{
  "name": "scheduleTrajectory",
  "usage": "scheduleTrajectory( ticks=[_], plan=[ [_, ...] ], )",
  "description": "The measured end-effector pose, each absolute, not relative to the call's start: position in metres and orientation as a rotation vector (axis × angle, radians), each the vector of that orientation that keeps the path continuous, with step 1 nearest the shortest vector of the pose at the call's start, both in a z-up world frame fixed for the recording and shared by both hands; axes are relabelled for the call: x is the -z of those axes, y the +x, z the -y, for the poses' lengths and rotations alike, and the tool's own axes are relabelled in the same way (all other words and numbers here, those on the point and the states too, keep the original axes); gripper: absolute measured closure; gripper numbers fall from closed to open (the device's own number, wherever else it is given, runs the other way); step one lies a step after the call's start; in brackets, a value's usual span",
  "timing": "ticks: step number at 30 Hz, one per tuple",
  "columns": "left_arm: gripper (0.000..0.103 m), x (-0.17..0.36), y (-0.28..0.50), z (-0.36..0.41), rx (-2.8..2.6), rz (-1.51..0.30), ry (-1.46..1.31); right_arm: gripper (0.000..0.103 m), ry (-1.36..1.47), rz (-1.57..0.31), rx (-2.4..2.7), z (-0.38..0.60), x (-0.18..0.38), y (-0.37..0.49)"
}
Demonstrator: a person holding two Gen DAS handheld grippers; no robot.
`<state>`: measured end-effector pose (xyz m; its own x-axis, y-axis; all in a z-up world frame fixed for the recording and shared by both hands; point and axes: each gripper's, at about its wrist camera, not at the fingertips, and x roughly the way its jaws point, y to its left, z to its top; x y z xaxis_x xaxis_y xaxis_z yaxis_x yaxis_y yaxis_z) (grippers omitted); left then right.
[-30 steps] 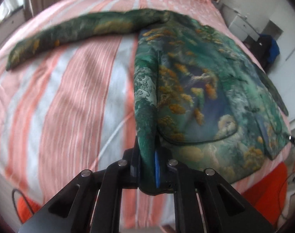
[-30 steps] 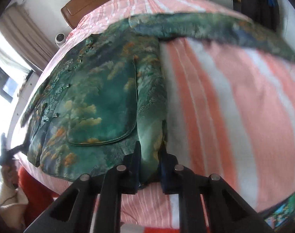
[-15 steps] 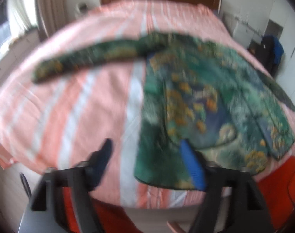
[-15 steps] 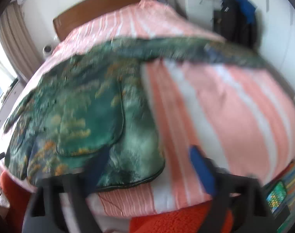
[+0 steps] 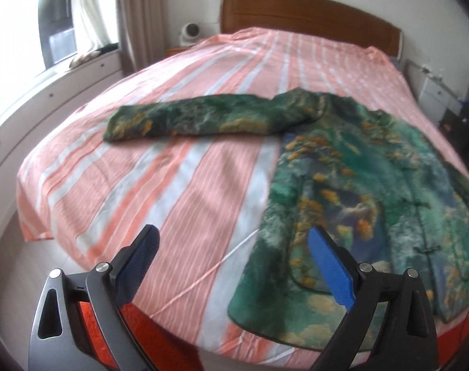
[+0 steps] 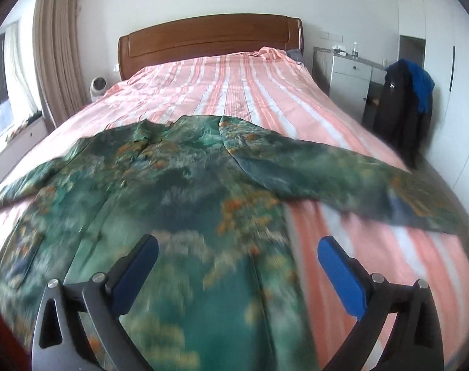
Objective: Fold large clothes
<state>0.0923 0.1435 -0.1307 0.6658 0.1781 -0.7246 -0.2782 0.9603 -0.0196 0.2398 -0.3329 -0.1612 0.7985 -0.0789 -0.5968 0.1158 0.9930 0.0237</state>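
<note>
A green jacket (image 5: 352, 185) with orange and blue print lies spread flat on the striped pink bed (image 5: 179, 185), near its foot. One sleeve (image 5: 203, 117) stretches out to the left in the left wrist view; the other sleeve (image 6: 358, 182) stretches right in the right wrist view. My left gripper (image 5: 234, 253) hovers over the jacket's lower left corner, its jaws opening wide with nothing between them. My right gripper (image 6: 237, 262) hangs above the jacket's body (image 6: 160, 204), its jaws also opening and holding nothing.
A wooden headboard (image 6: 209, 40) stands at the far end. A window ledge (image 5: 49, 92) and curtains run along the left side. A grey cabinet (image 6: 348, 77) and a chair with dark clothes (image 6: 404, 105) stand at the right. Red fabric (image 5: 92, 321) lies below the bed's foot.
Both grippers let go of the jacket's hem, opened wide and pulled up and back from the bed. The jacket's lower edges dropped flat onto the cover.
</note>
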Motion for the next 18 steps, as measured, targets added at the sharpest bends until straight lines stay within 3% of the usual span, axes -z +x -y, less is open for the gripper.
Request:
scheduleTrajectory(
  ticks=[3,6,18],
  plan=[
    [0.006,0.137,0.097,-0.142,-0.287,-0.822,-0.109,0.001,0.062,-0.689,0.113,0.337,0.194,0.276],
    [0.006,0.141,0.101,-0.143,-0.322,-0.839,-0.092,0.0,0.126,-0.866,0.139,0.348,0.25,0.306],
    [0.005,0.153,0.103,-0.166,-0.43,-0.872,-0.146,0.0,0.23,-0.85,0.118,0.36,0.249,0.301]
  ],
)
